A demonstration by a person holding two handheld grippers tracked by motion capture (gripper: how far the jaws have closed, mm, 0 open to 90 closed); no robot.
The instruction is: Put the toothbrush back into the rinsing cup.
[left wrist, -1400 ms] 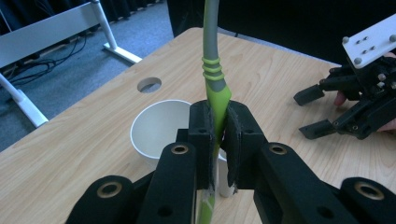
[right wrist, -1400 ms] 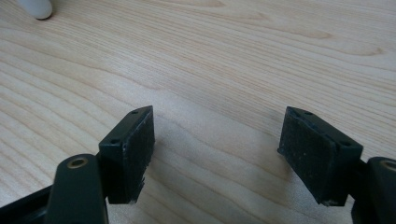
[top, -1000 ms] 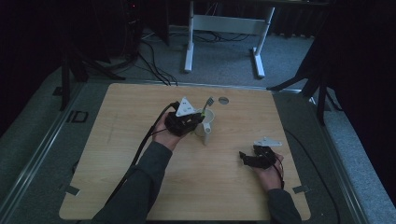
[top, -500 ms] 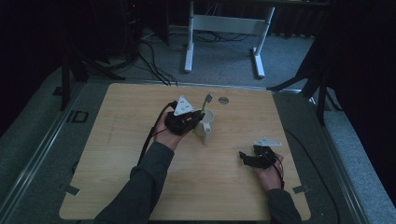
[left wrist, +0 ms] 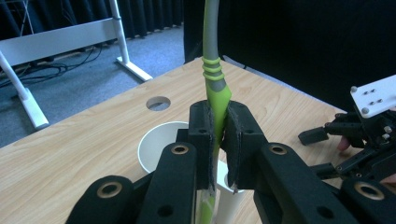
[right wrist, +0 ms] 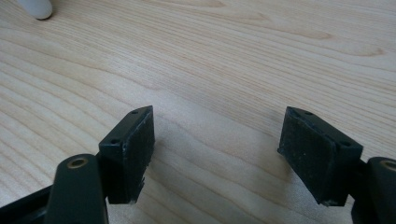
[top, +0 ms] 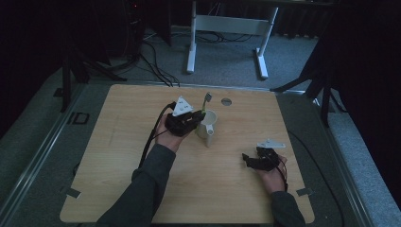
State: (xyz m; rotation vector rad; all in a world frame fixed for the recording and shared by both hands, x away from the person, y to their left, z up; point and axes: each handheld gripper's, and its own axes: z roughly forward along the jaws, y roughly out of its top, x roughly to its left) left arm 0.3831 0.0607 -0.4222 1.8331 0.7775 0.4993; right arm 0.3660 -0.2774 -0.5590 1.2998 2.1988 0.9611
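My left gripper is shut on a green and grey toothbrush and holds it upright, with the brush head on top. It sits just left of a white cup at the table's middle. The jaws hide the toothbrush's lower end, so I cannot tell whether it is inside the cup. My right gripper lies low over the bare wood at the near right. It is open with nothing between its pads.
The wooden table has a round hole behind the cup. A white frame stands on the floor beyond the far edge. A white object shows at the top left of the right gripper view.
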